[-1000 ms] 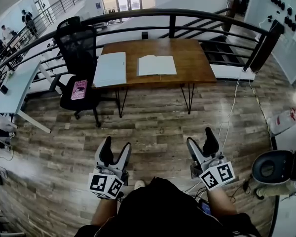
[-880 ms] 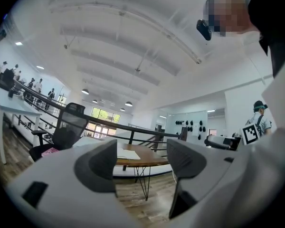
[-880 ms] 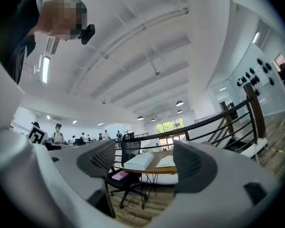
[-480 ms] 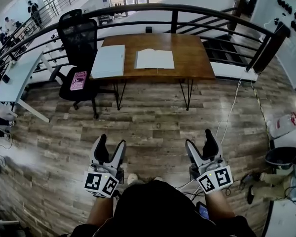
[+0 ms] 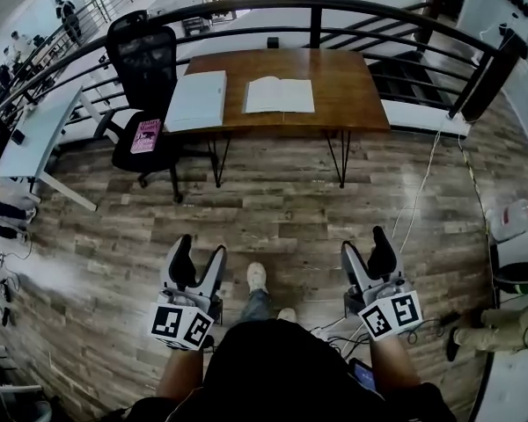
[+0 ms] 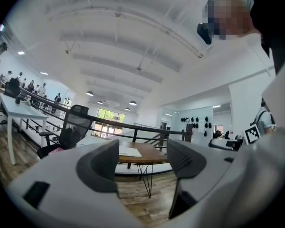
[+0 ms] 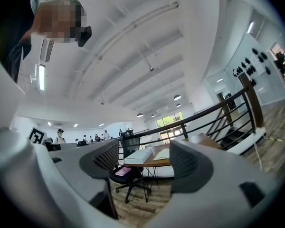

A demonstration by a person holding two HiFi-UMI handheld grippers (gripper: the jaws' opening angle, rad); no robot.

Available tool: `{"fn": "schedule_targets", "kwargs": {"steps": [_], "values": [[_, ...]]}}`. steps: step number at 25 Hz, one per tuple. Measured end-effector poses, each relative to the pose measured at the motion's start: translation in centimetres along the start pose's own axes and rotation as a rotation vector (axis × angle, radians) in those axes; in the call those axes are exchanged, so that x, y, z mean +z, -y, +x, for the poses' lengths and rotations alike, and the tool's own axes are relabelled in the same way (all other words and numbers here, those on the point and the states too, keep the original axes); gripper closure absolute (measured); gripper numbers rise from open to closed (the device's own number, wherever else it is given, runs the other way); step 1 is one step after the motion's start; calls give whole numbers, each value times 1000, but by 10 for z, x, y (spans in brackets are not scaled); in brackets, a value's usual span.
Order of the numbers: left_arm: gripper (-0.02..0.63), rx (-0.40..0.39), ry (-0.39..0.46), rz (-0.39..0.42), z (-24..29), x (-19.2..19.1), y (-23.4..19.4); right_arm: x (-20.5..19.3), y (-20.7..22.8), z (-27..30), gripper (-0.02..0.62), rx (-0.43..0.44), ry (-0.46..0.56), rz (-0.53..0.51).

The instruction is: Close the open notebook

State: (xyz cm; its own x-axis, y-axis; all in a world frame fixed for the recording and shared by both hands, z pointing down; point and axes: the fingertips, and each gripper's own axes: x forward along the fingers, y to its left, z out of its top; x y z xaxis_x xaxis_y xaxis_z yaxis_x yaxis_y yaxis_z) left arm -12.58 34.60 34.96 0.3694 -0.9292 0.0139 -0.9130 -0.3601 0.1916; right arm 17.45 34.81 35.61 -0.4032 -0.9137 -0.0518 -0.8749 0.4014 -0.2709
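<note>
At 12 o'clock, on the table: the open notebook (image 5: 279, 95) lies flat, pages up, near the middle of the wooden table (image 5: 343, 73), set back from its near edge.
Notebook neighbour: a closed white book (image 5: 196, 100) lies just beside it at 9 o'clock, not touching, close to the table's left edge.
Table surround: a dark railing (image 5: 378, 11) runs behind the far edge. A black chair (image 5: 145, 64) stands at the left end with a pink book (image 5: 146, 136) on its seat.
Open room: bare plank floor (image 5: 282, 209) spans between the grippers and the table. A thin white cable (image 5: 416, 202) crosses it at 2 o'clock.
Left gripper (image 5: 201, 251): at 7 o'clock, jaws spread, nothing between them.
Right gripper (image 5: 366, 246): at 5 o'clock, jaws apart and closing, nothing between them.
Separation: both grippers are well apart from the notebook.
</note>
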Motion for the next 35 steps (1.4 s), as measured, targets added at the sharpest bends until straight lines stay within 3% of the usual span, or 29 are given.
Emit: {"fn": "schedule_targets", "kwargs": {"steps": [9,35], "values": [[290,-47,15,-28,41,-4,-20,0,13,25,293,-43,6,-17],[290,-121,-2,-34,203,7,-127,-4,35,213,318,-61,-36,-20]]}}
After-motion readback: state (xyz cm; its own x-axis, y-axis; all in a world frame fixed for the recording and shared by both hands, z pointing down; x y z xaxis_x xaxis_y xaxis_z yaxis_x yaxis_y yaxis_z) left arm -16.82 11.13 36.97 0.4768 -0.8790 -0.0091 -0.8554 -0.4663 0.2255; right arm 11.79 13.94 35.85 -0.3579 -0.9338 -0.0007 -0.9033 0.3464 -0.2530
